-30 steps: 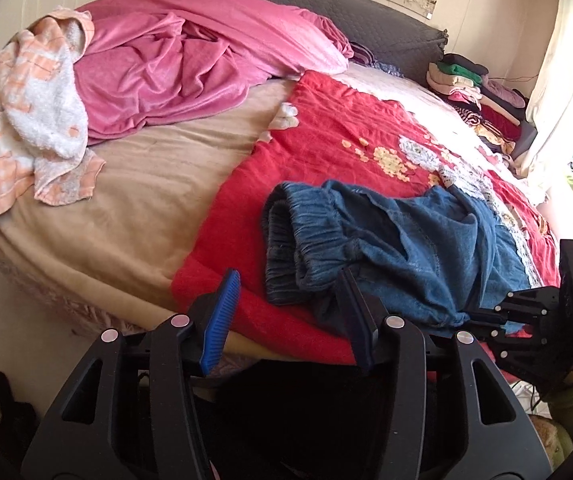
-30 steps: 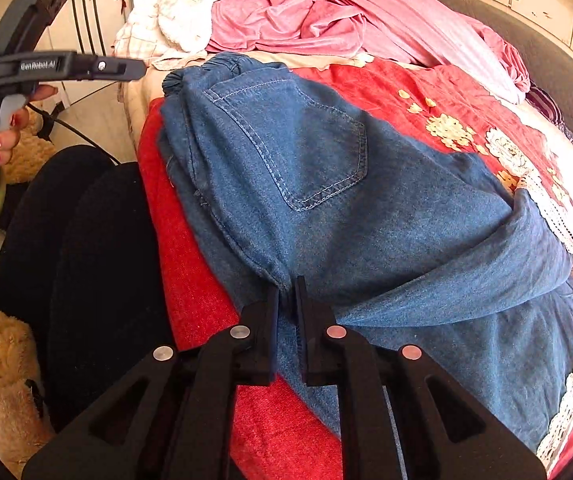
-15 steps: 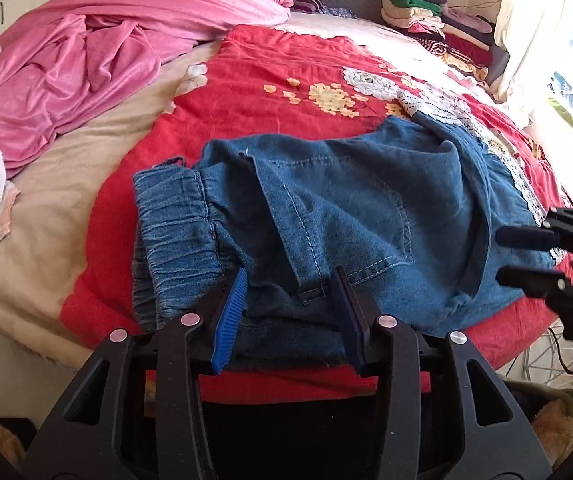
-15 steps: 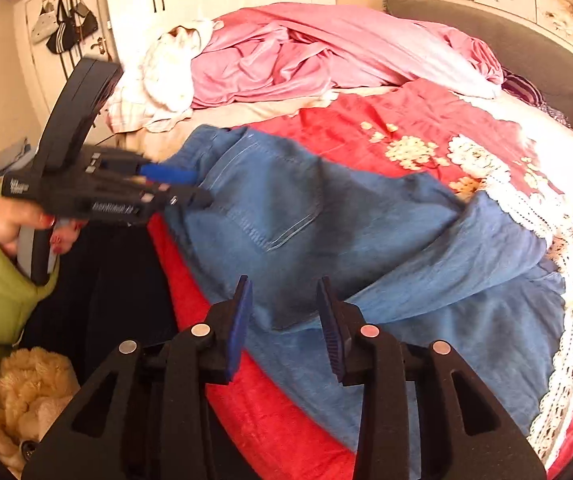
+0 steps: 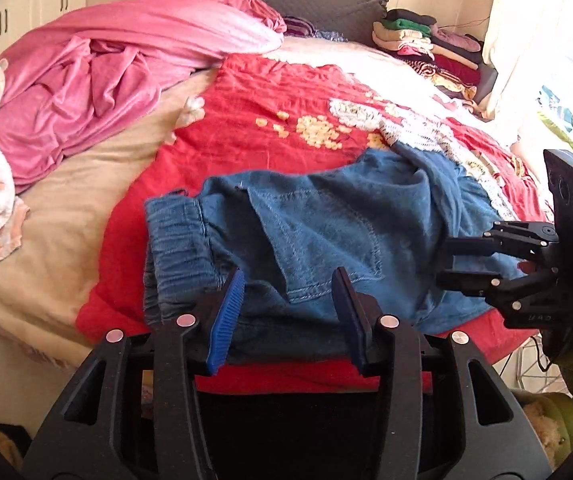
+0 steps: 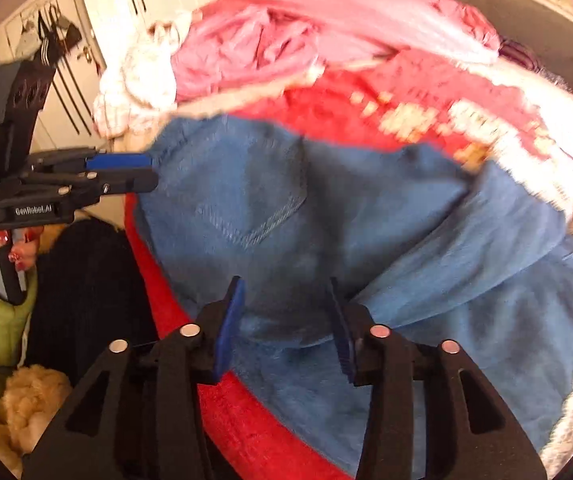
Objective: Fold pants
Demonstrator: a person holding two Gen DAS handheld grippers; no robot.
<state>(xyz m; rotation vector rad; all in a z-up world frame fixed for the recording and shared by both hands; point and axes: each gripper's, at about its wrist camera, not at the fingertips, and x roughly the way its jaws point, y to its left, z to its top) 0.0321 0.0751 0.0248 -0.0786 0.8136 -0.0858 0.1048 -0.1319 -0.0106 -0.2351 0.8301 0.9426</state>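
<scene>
**Pants half-folded at the bed's near edge, both claws off the cloth**

Here the bed (image 5: 66,216) carries everything, and a red embroidered cover (image 5: 262,120) lies down its middle to the near edge. On that cover, close against the near edge, lie the blue denim pants (image 5: 326,224). Their long axis runs along that edge: the elastic waistband (image 5: 178,236) points toward the side with the pink blanket (image 5: 98,80), the legs are doubled over toward the other end, and the back pocket faces up.

The left claw (image 5: 288,314) hangs spread over the waist end, nothing pinched. The right claw (image 6: 286,324) hovers over the folded leg layers with its jaws opening and cloth below them but not gripped.

The likely risk is that the loose upper layer slides or bunches, since the fold looks uneven and rumpled. Denim so near the edge could also slip toward the floor if tugged that way. A pinch that catches only one layer would pull the fold apart.
</scene>
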